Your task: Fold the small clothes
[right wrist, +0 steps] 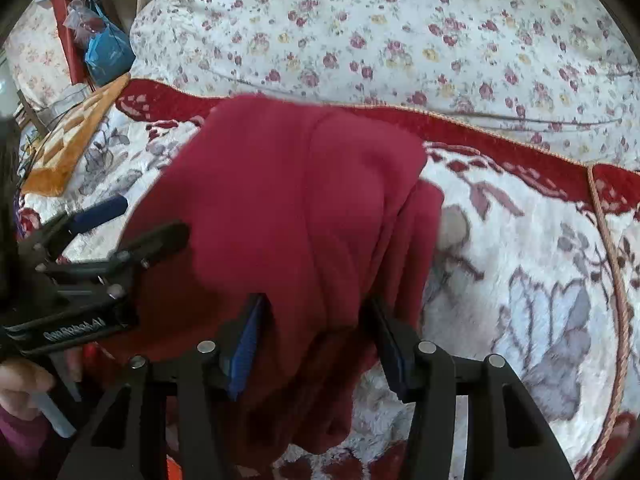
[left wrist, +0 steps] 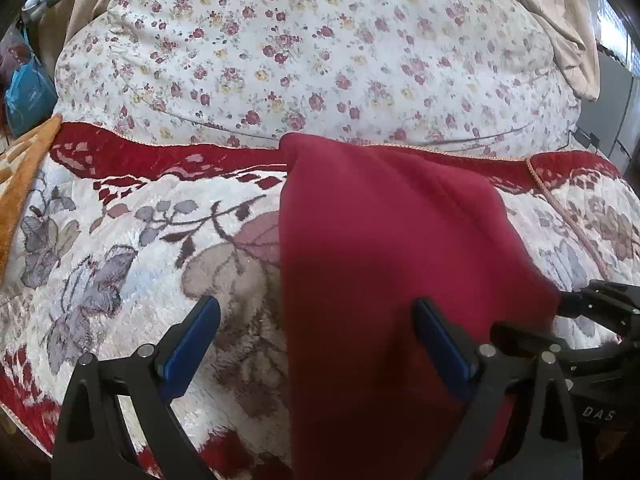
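Left wrist view is showing the left gripper (left wrist: 316, 344) hanging with its jaws spread wide over the plush floral blanket (left wrist: 120, 248); the left blue pad (left wrist: 188, 344) is sitting over bare blanket and the right one over the near edge of the red garment (left wrist: 380, 248), with nothing pinched between them, so it is released. The garment is lying on the blanket, running from the near edge toward the far red border, where the flowered quilt (left wrist: 300, 48) is rising behind it. At the right edge of this view the right gripper (right wrist: 316, 344) is reaching in at the cloth's right corner. Right wrist view is showing that gripper straddling a thick bunched fold of the same garment, with the cloth filling the gap between the two pads; whether the pads are actually pressing it or merely flanking it is something I cannot tell, as the fabric is blurred there. A hand (right wrist: 24, 380) is gripping the left tool's handle at the near left. The step in hand appears to be gathering the right side of the garment for a fold. Next, the right gripper is needing a firm pinch on the bunched edge, while the left is needing to catch or steady the near left edge so the cloth stays flat as it is carried across.
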Demonstrator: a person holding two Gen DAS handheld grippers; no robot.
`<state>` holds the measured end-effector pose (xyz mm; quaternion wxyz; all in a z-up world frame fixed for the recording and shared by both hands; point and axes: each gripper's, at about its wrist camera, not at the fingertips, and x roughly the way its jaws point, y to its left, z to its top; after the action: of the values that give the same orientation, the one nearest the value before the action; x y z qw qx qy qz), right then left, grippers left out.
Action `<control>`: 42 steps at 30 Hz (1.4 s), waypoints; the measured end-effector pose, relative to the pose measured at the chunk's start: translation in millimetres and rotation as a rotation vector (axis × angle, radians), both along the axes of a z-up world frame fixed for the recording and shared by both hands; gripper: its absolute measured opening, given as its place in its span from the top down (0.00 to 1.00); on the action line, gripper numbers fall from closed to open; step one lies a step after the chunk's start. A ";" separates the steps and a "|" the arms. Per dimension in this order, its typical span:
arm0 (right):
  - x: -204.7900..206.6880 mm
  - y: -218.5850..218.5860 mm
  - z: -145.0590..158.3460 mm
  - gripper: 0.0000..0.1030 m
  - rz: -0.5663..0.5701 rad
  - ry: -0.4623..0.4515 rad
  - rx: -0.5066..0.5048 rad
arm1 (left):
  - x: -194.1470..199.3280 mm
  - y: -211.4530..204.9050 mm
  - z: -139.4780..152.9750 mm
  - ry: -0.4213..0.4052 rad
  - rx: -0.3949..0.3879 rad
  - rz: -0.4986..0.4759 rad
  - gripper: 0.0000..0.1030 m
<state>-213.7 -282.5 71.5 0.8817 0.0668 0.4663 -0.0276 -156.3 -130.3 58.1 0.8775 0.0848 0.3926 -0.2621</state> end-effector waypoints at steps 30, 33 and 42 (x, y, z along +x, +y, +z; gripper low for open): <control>-23.8 -2.6 46.2 0.11 -0.224 -0.089 0.031 | -1.6 28.5 27.2 -0.082 -0.013 0.066 0.06; -24.4 -2.4 47.0 0.11 -0.229 -0.091 0.041 | -1.6 30.3 28.1 -0.084 -0.012 0.072 0.06; -22.5 4.8 44.2 0.11 -0.212 -0.083 0.033 | -1.8 30.4 29.8 -0.096 -0.010 0.074 0.06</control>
<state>-236.2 -277.7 115.7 0.8912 0.1314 0.4200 -0.1099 -158.1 -99.9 87.9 0.9047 0.0785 0.3518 -0.2271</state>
